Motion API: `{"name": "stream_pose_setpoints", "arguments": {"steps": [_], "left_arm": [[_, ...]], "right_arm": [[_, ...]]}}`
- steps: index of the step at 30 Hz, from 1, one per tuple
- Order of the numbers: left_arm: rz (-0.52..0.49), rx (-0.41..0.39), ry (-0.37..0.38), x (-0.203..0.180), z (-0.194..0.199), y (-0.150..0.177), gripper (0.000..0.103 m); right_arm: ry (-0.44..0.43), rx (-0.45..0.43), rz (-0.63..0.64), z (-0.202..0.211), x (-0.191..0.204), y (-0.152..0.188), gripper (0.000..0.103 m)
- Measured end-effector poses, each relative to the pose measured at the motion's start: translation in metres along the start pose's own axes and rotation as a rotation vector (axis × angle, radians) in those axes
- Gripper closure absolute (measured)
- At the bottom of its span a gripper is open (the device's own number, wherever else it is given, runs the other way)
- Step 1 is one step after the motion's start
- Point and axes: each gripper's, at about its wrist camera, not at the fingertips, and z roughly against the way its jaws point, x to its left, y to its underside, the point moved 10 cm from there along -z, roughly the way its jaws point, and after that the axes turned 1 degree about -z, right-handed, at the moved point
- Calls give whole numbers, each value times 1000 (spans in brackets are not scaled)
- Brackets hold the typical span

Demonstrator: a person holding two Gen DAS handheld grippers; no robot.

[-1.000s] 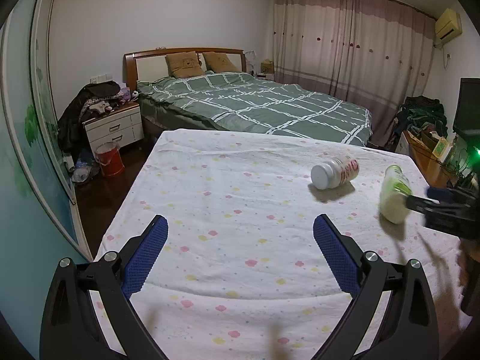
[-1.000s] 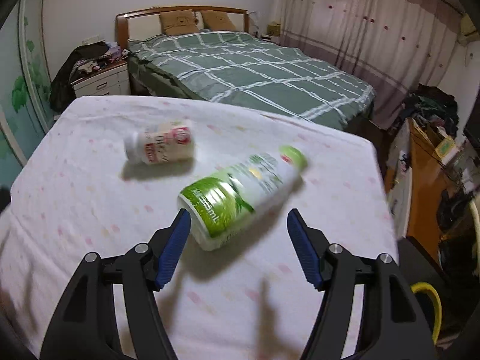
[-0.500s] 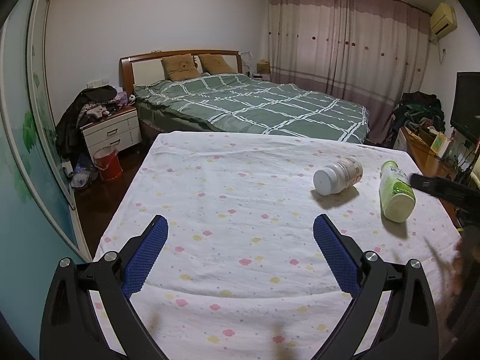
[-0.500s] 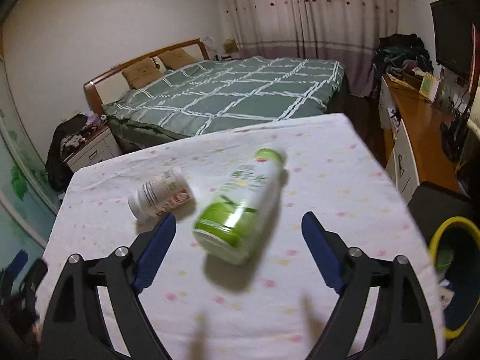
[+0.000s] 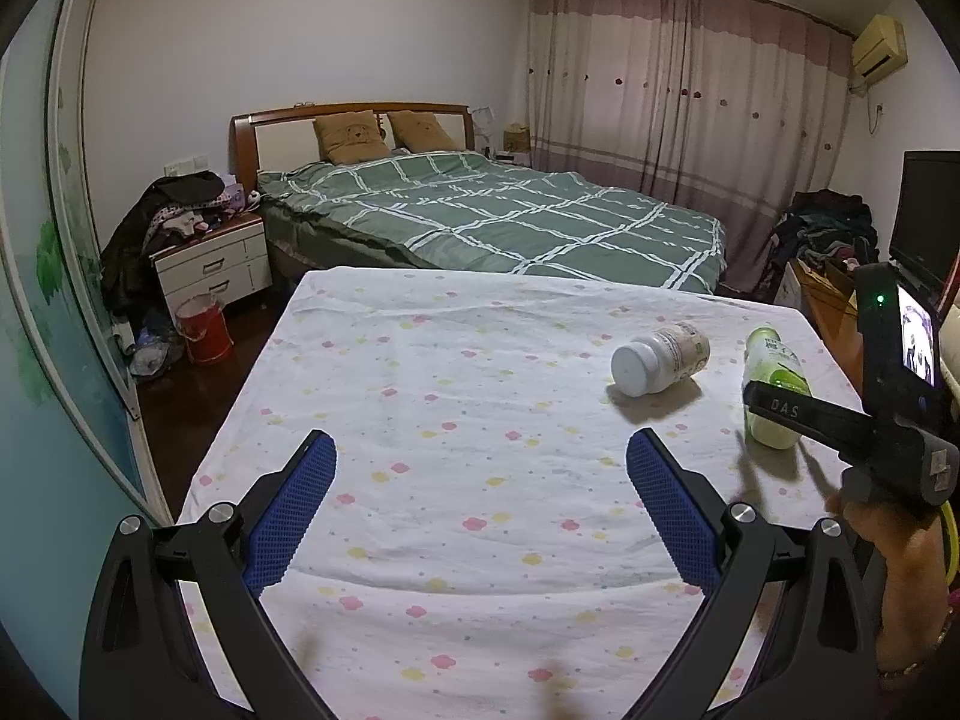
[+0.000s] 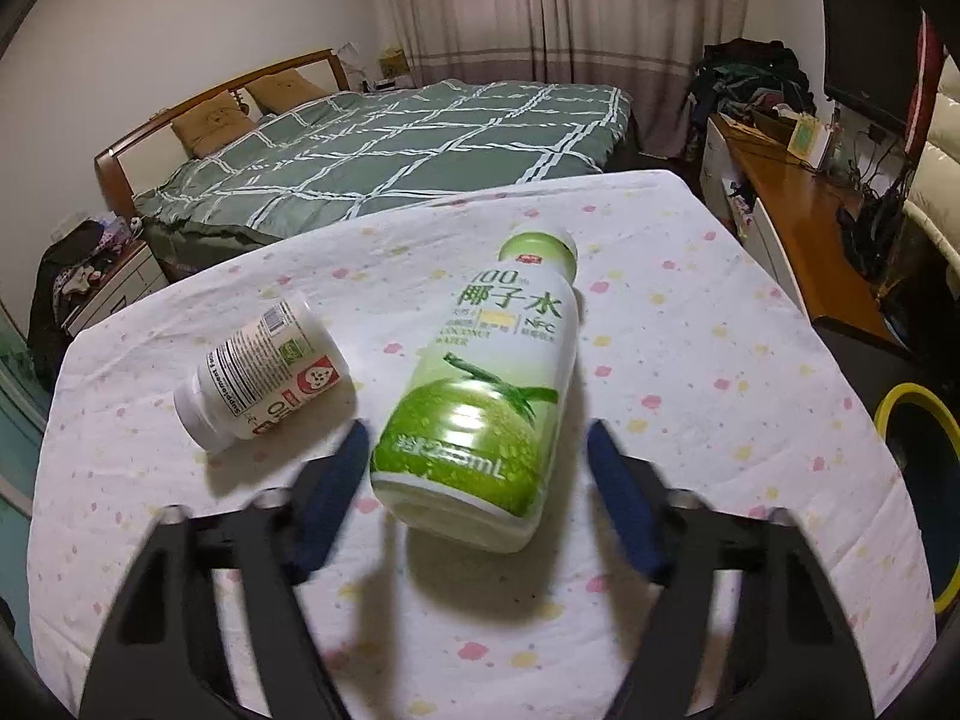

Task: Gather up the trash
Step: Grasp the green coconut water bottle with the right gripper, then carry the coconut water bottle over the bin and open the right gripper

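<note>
While the left gripper [image 5: 480, 468] hangs wide open over bare cloth, the right gripper [image 6: 474, 456] has just been closing, its blurred pads flanking but not touching the green bottle [image 6: 480, 396] lying on the table [image 6: 720, 360]. Only the right wrist view shows the yellow-rimmed bin [image 6: 918, 480] beside the table.

Glossy plastic green bottle [image 6: 480, 396] on matt, wrinkled cotton tablecloth [image 6: 690, 372].

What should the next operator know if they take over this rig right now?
Left gripper: open, empty, over the floral tablecloth.
Right gripper: jaws just been closing, pads either side of the base of the green-labelled coconut-water bottle, not yet pressing.
White supplement bottle lies on its side beside it.
Done: nothing binned.
Left: grip both bottles, drop into the yellow-rimmed bin.
</note>
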Motion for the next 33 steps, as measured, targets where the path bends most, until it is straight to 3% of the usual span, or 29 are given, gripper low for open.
{"name": "stream_pose_setpoints", "arguments": {"steps": [7,19,26,33], "left_arm": [[-8,3,-2,0,-1,0,7],[-18,-1,-5,-2,0,0,7],[-34,-7,1,-6,2,-1,7],[-53,25,77,-22,0,5,7]], "right_arm": [[-37,-26,44,26,-12,4,49],[-258,-93,29,137,-57,18,51],[-311,-80,17,176,-80,31,53],[-329,-99,-58,203,-129,19,54]]}}
